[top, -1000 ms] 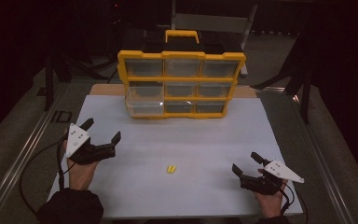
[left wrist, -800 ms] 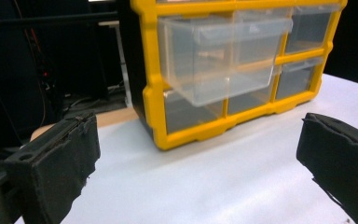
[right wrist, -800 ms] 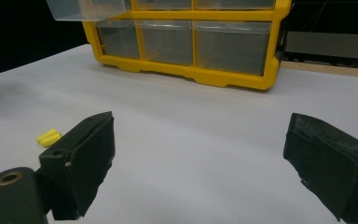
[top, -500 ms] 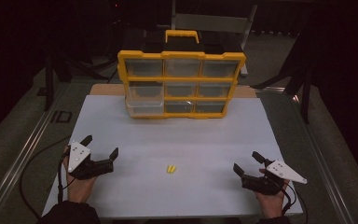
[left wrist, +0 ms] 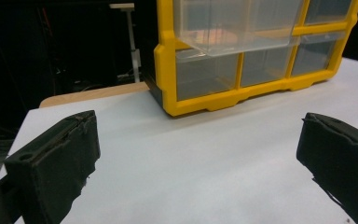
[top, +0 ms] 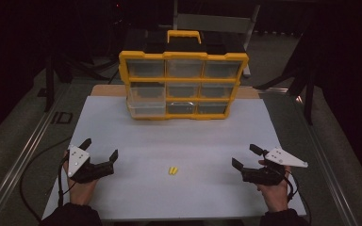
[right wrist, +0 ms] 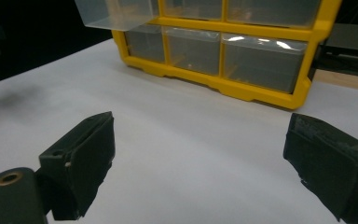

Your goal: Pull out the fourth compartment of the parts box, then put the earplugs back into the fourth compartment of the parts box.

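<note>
White tabletop [top: 179, 141] in a dark room, both grippers parked near the front edge.

Left gripper [top: 100, 149] at 8 o'clock and right gripper [top: 245, 156] at 4 both have jaws wide apart, holding nothing. Two small yellow pieces [top: 172, 170] lie between them, well apart from both. Yellow drawer organizer [top: 184, 84] stands at 12, one clear drawer [top: 146, 101] pulled out.

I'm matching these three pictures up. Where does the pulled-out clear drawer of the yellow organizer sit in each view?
High view: the pulled-out clear drawer is at the organizer's left, middle row, behind centre.
Left gripper view: top centre, above the open tongs.
Right gripper view: top left.
Shared landmark: the yellow organizer frame on the white table.
</note>
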The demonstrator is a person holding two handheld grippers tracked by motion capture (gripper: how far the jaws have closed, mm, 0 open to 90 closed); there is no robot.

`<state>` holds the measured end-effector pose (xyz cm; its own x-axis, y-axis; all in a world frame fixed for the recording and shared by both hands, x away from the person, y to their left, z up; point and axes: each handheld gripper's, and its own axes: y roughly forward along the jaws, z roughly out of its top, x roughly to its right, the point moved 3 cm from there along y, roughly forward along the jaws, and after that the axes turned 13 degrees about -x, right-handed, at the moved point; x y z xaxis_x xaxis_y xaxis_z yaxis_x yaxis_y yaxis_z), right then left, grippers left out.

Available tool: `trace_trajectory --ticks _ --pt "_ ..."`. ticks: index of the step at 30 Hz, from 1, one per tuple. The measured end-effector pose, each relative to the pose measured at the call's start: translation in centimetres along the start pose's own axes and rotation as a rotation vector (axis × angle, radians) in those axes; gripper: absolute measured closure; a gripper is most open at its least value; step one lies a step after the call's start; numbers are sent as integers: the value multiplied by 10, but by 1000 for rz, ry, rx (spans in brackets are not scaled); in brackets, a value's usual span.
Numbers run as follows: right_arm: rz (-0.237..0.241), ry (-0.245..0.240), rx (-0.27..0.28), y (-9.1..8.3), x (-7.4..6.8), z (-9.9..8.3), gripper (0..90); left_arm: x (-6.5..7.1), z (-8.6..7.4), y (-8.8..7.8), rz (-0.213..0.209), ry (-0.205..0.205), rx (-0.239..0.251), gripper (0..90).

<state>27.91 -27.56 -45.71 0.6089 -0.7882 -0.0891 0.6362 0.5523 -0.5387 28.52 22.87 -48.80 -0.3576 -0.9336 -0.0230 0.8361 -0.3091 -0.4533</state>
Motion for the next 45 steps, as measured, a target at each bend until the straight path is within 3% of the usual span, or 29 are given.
trace_trajectory --ticks 10,18,27,32,38,45 --pt "38 -45 -76 23 -12 24 88 0 -2 0 27 -1 7 3" --pt "58 -56 -84 36 -20 43 89 1 -3 0 35 4 4 3" --pt "75 -83 -154 50 -30 58 89 3 -3 0 35 9 5 3" --pt "88 -92 -166 57 -34 65 89 3 -3 0 31 8 5 3" --pt "100 -133 -206 67 -43 74 88 3 -4 1 34 9 3 3" --pt "118 -127 -270 78 -47 79 85 4 -4 0 34 12 1 3"
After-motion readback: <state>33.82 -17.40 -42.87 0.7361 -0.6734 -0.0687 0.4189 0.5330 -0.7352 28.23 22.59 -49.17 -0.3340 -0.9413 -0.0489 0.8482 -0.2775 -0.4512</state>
